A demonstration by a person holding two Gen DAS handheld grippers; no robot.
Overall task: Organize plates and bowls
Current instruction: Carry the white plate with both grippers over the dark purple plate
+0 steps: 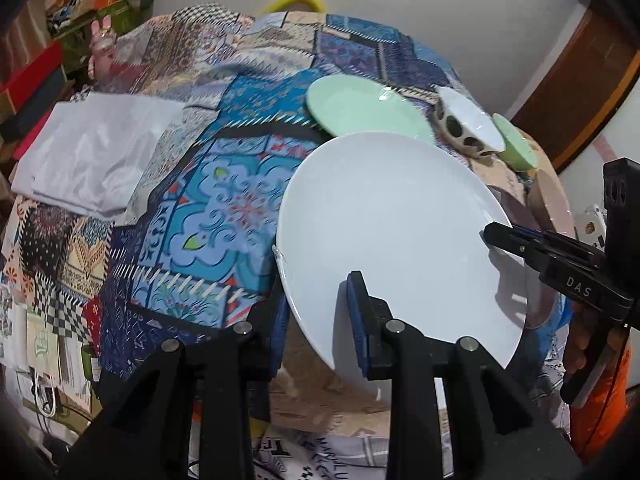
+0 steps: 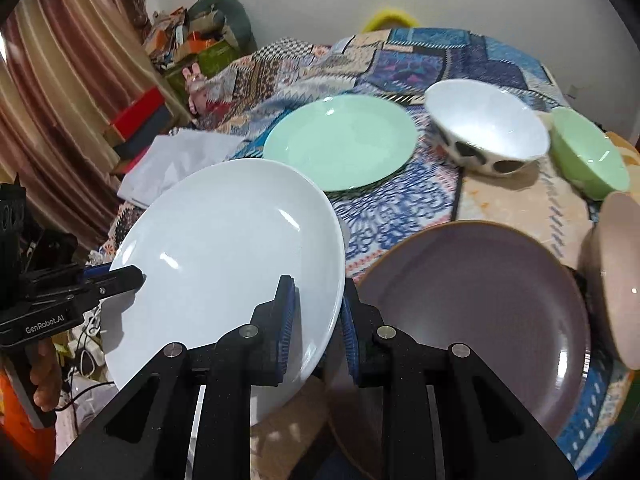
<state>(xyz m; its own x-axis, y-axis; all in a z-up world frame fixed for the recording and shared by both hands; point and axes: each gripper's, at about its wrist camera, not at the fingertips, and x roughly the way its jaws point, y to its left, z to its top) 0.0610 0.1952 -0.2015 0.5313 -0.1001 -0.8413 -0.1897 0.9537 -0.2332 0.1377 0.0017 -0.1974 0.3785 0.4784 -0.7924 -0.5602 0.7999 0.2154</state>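
Observation:
A large white plate is held tilted above the table by both grippers. My left gripper is shut on its rim. My right gripper is shut on the opposite rim. A mint green plate lies flat behind it. A white bowl with dark spots and a green bowl stand at the back right. A mauve plate lies at the right, just beside the white plate, with a pink bowl next to it.
The table has a patchwork cloth. A white plastic bag lies at its left. Boxes and clutter stack by the curtain at the far left. The table's near edge runs under the grippers.

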